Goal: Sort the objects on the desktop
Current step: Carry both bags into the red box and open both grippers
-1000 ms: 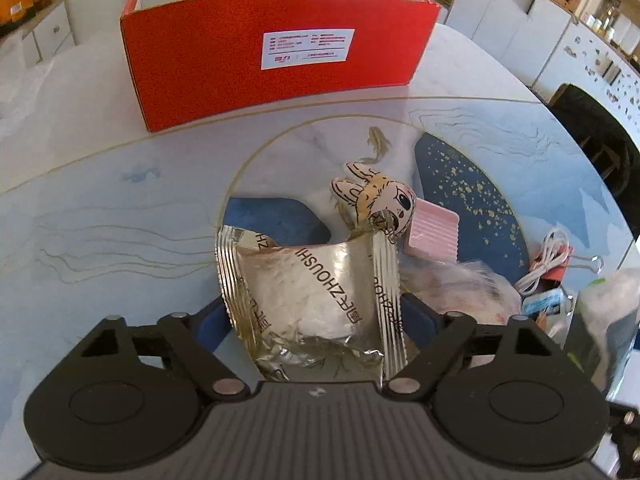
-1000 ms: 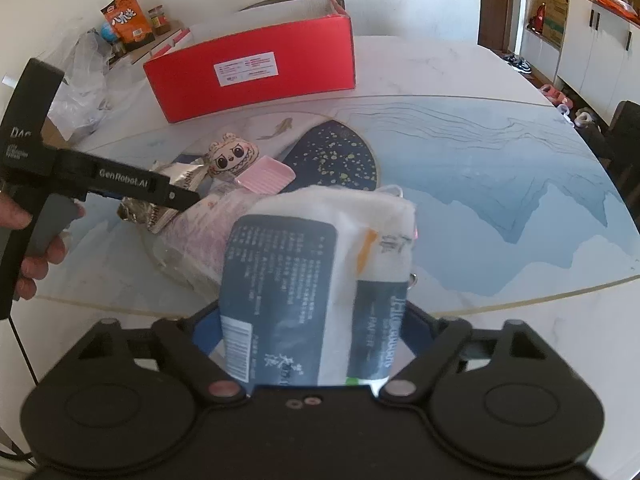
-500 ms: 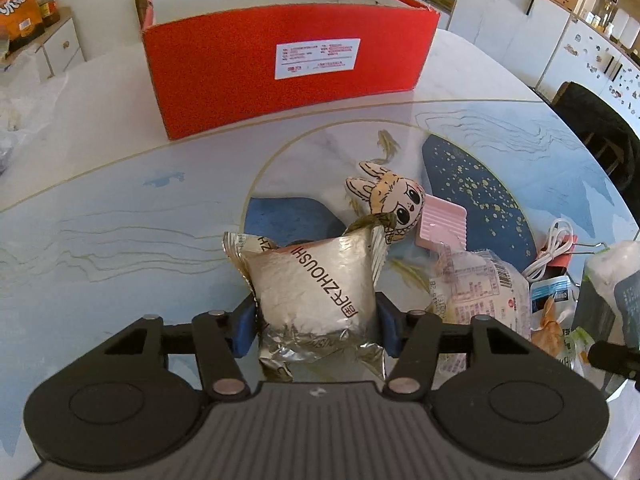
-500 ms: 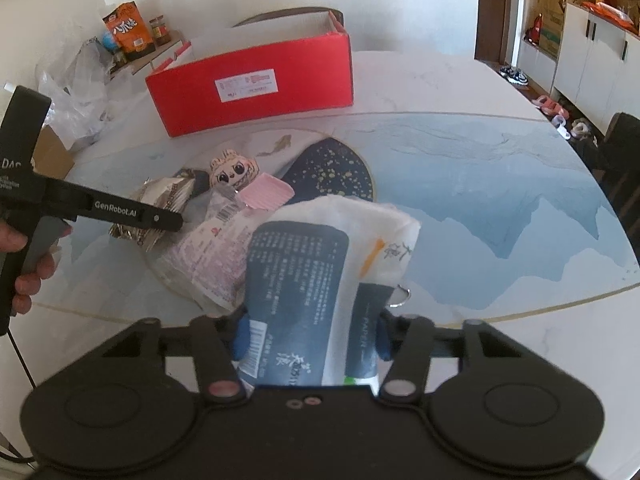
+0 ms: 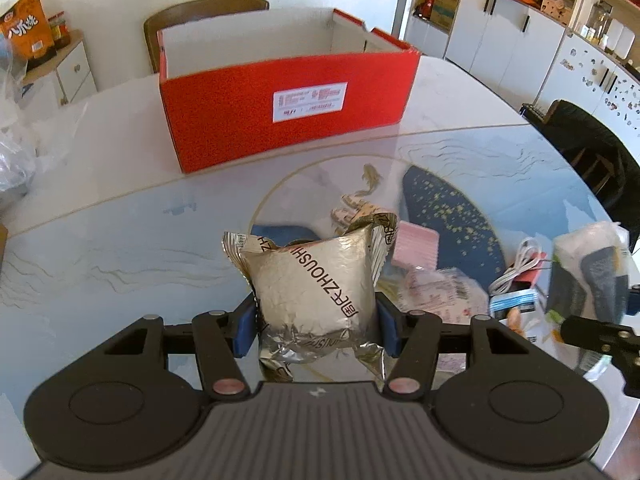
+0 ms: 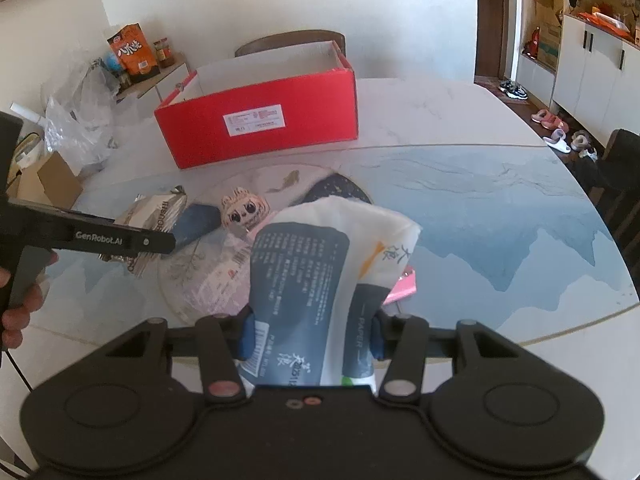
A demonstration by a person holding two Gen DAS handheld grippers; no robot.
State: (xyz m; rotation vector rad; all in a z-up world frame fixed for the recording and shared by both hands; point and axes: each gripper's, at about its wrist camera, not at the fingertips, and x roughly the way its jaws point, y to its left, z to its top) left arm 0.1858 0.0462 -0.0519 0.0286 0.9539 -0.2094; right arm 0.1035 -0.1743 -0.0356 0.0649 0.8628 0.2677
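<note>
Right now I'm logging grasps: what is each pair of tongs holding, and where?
Left tongs clamp the silver foil packet by its lower sides. Right tongs clamp the tissue pack near its bottom end.

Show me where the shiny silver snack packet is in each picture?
Left wrist view: the shiny silver foil snack packet sits low in the centre, clamped in the left hand-held gripper.
Right wrist view: it shows at the left edge, partly behind that hand-held gripper's black arm.
Shared landmark: the open red cardboard box stands on the table beyond it in both views.
</note>
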